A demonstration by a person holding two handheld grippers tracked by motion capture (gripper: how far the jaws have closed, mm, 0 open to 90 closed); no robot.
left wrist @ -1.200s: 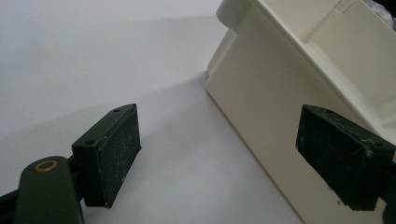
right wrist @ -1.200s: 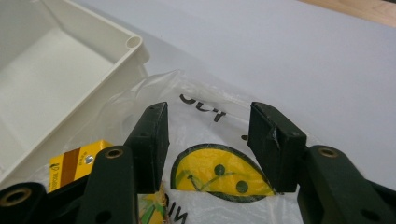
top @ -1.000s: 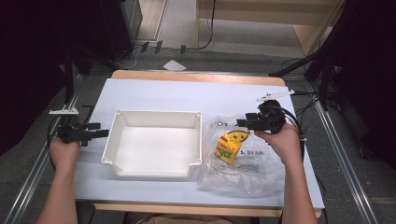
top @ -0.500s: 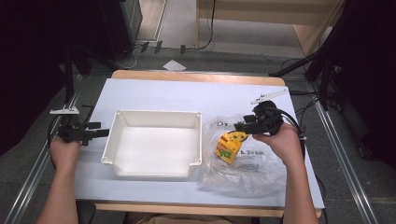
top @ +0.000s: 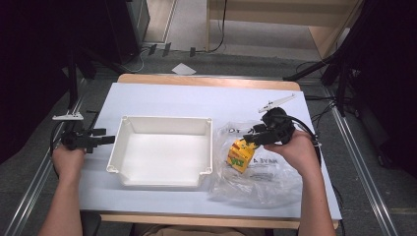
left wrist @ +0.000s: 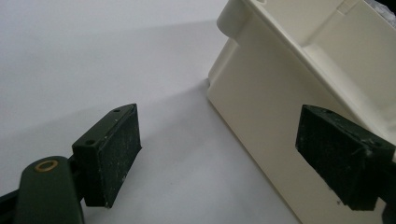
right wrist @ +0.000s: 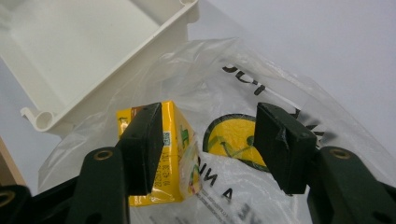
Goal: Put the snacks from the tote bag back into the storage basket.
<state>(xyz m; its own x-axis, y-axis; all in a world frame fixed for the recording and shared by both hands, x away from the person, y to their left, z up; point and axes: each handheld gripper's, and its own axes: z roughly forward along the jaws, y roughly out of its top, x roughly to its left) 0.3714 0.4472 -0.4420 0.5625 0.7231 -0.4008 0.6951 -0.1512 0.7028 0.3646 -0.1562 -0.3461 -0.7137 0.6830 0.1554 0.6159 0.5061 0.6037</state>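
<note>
A yellow drink carton point(top: 240, 154) lies at the mouth of a clear printed plastic bag point(top: 260, 182), right of a white tray point(top: 162, 119). My right gripper point(top: 253, 135) hovers just above the carton, pointing toward the tray. In the right gripper view, the right gripper point(right wrist: 210, 144) is open and its jaws have just been opening. The carton point(right wrist: 180, 135) lies beyond the left jaw and reaches partly into the gap, with no pad pressing on it. My left gripper point(top: 105, 137) sits open beside the tray's left wall point(left wrist: 261, 93), holding nothing.
The tray stands mid-table on a white tabletop point(top: 196, 98). The crumpled bag point(right wrist: 280, 84) spreads toward the front right edge. Dark stands and cables flank both sides of the table.
My right gripper has lifted slightly over the bag and its jaws stand wider apart. The carton stays on the bag. The left hand has not moved.
</note>
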